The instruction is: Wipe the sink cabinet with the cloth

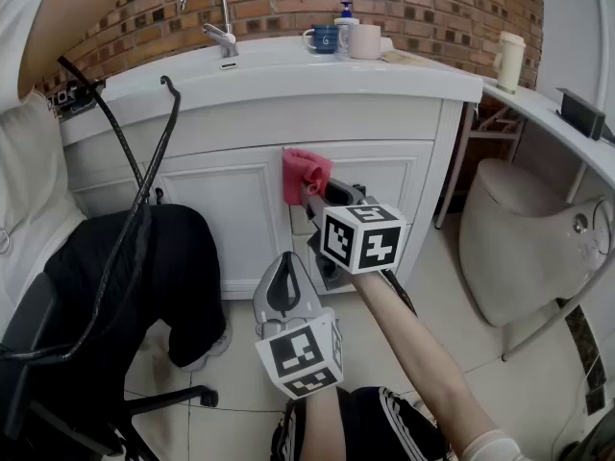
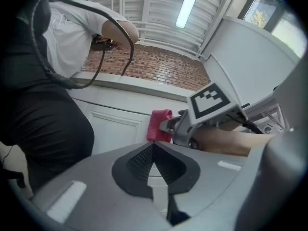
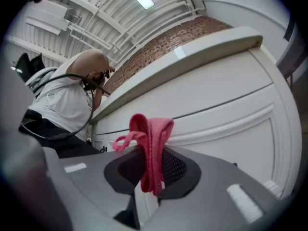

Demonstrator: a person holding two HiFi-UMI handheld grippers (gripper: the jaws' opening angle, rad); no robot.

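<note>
Pink nubby cloth [image 1: 306, 173], folded and bunched, is clamped in my right tongs [image 1: 311, 196] and held up to the white panelled sink cabinet [image 1: 231, 209], high on its door front. My left tongs [image 1: 286, 279] are closed and empty, short of the cabinet. Print on the blue mug [image 1: 322, 38] atop the cabinet is illegible.

Two grippers are held before the sink cabinet [image 1: 384, 113], the left gripper [image 1: 285, 260] and the right gripper [image 1: 310, 193], with one pink cloth [image 1: 306, 171] against its front, which shows two panelled doors [image 1: 226, 209]. On the cabinet's top stand one faucet [image 1: 216, 17], two mugs, a blue mug [image 1: 324, 38] and a pale mug [image 1: 364, 41], and one pump bottle [image 1: 346, 12]. Right of the cabinet stands one tall cream cup [image 1: 509, 60]; left of it are one other person [image 1: 38, 190] and one office chair [image 1: 173, 399].
</note>
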